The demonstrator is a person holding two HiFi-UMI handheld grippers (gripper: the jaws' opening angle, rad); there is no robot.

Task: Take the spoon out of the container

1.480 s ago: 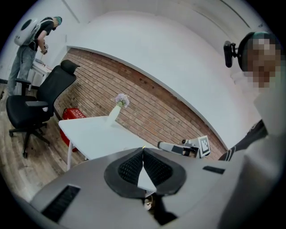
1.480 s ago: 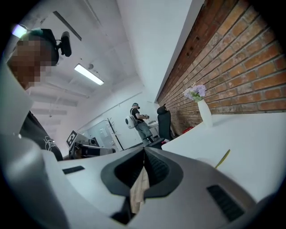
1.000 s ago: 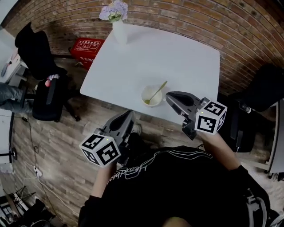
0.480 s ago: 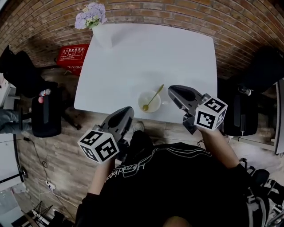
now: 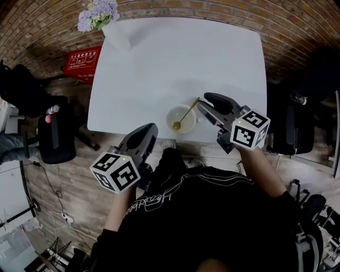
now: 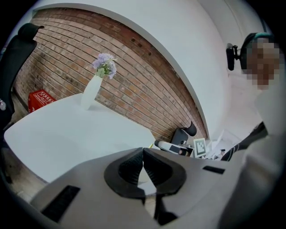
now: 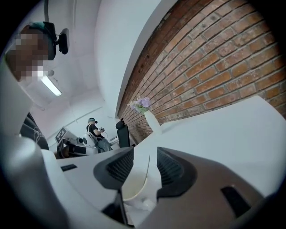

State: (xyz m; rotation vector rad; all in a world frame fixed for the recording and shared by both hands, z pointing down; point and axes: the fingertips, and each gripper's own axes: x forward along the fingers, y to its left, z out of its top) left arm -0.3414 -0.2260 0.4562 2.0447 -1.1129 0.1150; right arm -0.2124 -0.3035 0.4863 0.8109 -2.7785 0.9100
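Right tongs (image 7: pixel 145 157) wide open, jaws just been opening; spoon (image 7: pixel 146 172) handle stands between them, pads not pressing it. Spoon's other end sits in the container (image 7: pixel 132 190), near the counter (image 5: pixel 159 64) front edge. Left tongs (image 6: pixel 143 154) closed, empty, at that edge, left of the container. Vase (image 5: pixel 114 34) on the far left corner, well apart. Red crate (image 5: pixel 82 59) on the floor.

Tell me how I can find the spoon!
Look at the big white table by the brick wall. Near the edge closest to the person sits a small round white container, far from the flower vase. The spoon is the thin gold stick leaning out of it, the only gold thing there.
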